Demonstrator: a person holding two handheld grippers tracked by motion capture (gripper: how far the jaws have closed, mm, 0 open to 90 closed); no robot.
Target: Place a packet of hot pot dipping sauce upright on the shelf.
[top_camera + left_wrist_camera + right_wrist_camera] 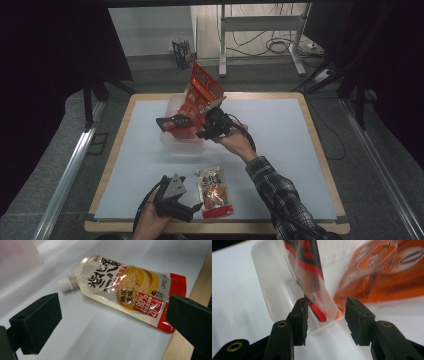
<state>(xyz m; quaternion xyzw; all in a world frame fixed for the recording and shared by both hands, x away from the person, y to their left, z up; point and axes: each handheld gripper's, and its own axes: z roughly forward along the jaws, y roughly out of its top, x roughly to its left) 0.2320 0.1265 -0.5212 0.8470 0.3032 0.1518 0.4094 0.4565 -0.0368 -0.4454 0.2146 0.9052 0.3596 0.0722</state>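
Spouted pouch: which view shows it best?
Left gripper view: the spouted pouch lies flat on the mat, white cap and label sharp, between the open jaws but untouched. High view shows it small, beside the left gripper. Right gripper view looks at the clear tub instead.

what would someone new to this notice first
The bright orange packets stand out, sticking up out of a clear tub at the middle of the white mat, with the right tongs at the tub's rim, jaws apart. Near the front edge lies a spouted pouch flat on the mat, and the left tongs rest open just beside it.
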